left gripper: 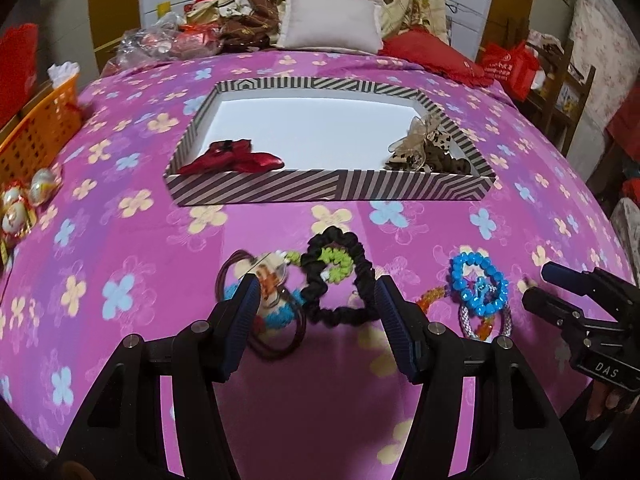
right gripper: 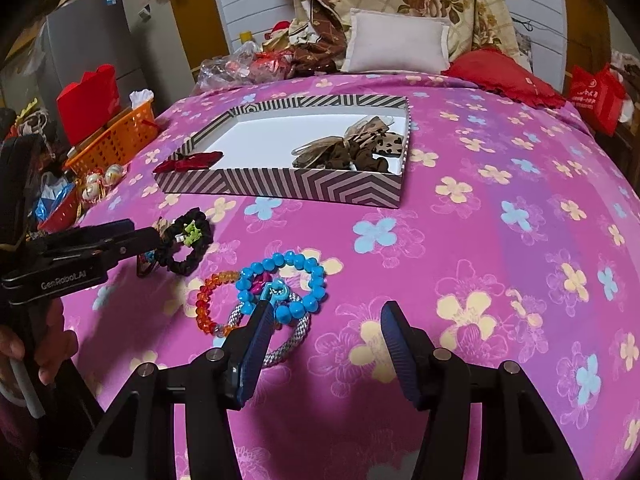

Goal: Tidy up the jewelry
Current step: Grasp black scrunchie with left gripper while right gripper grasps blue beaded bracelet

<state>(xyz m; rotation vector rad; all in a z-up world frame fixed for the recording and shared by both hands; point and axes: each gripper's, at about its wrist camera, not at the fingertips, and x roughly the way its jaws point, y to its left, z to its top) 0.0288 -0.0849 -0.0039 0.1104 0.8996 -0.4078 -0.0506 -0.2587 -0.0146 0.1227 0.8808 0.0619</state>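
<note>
- Orange basket stands at the bed's left edge, about 9 o'clock from the striped box, with small round ornaments just in front of it.
- Striped box lies on the pink flowered bedspread; a red bow rests in its near left corner and a brown spotted bow in its near right corner, well apart.
- Left gripper hovers with its fingers apart and nothing pressed between them; below it lie a brown hair tie with a knitted charm and a black scrunchie, the scrunchie showing in the gap.
- A green hair tie lies inside the scrunchie's loop.
- Blue bead bracelet lies at 3 o'clock from the scrunchie, overlapping an orange bead bracelet and a white braided bracelet.
- Right gripper stands over the bedspread, fingers apart; its left finger covers part of the bracelet pile, but whether it touches I cannot tell, and nothing is clamped.
- A white pillow and a red cushion sit at 12 o'clock, at the head of the bed.
</note>
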